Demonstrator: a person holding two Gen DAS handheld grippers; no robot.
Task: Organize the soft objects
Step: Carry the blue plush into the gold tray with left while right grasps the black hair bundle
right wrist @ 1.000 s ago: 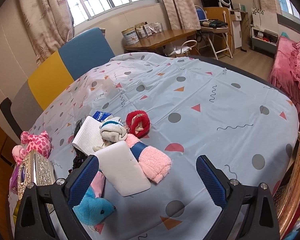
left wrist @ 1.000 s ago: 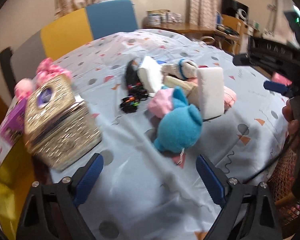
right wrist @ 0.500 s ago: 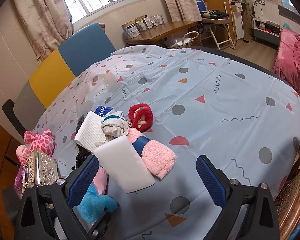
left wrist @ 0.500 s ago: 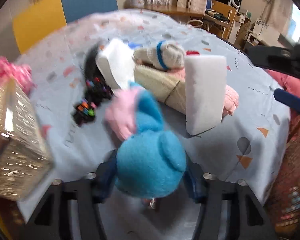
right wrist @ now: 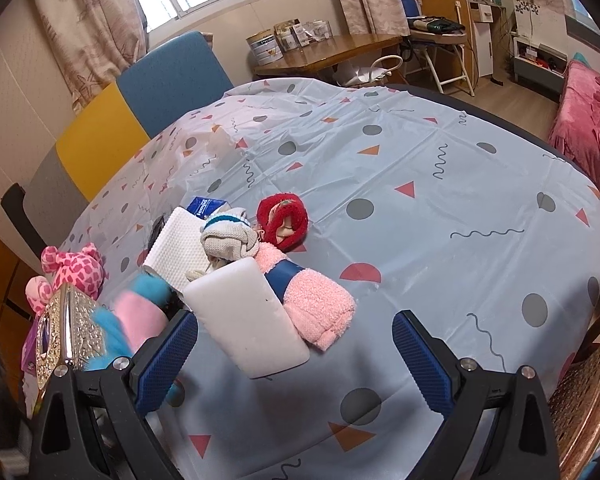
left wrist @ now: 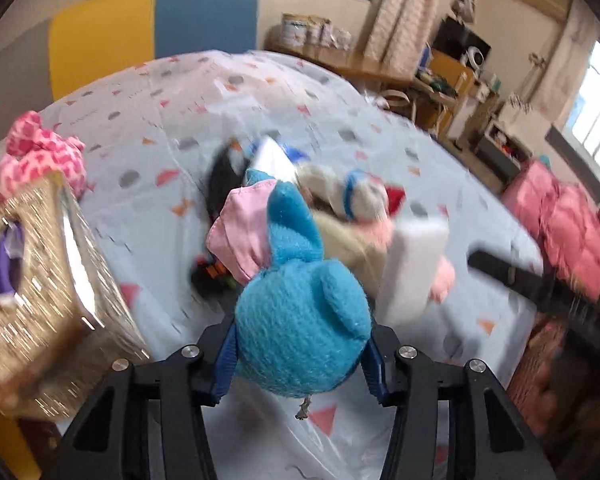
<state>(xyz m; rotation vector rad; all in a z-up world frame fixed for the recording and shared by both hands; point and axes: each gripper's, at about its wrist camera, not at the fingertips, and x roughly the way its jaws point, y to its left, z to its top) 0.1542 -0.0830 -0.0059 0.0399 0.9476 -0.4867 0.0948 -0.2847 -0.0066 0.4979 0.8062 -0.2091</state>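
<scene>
My left gripper (left wrist: 300, 368) is shut on a blue plush toy (left wrist: 300, 316) with pink ears and holds it lifted above the table; the toy shows blurred in the right wrist view (right wrist: 140, 312). Behind it lies a pile of soft things: a white foam block (right wrist: 248, 316), a pink fluffy sock (right wrist: 316, 308), a knitted beige hat (right wrist: 228, 240), a red plush ring (right wrist: 284, 220) and a white cloth (right wrist: 176, 248). My right gripper (right wrist: 296, 356) is open and empty above the table's near side.
A gold glittery tissue box (left wrist: 40, 280) stands at the left, with a pink spotted plush (left wrist: 40, 160) behind it. The table wears a grey patterned cloth (right wrist: 420, 200). A yellow and blue chair (right wrist: 140, 108) stands behind. A pink bed (right wrist: 592, 120) is at the right.
My left gripper moved forward, closed on the blue plush toy and lifted it off the table. The right gripper stayed open, almost still.
</scene>
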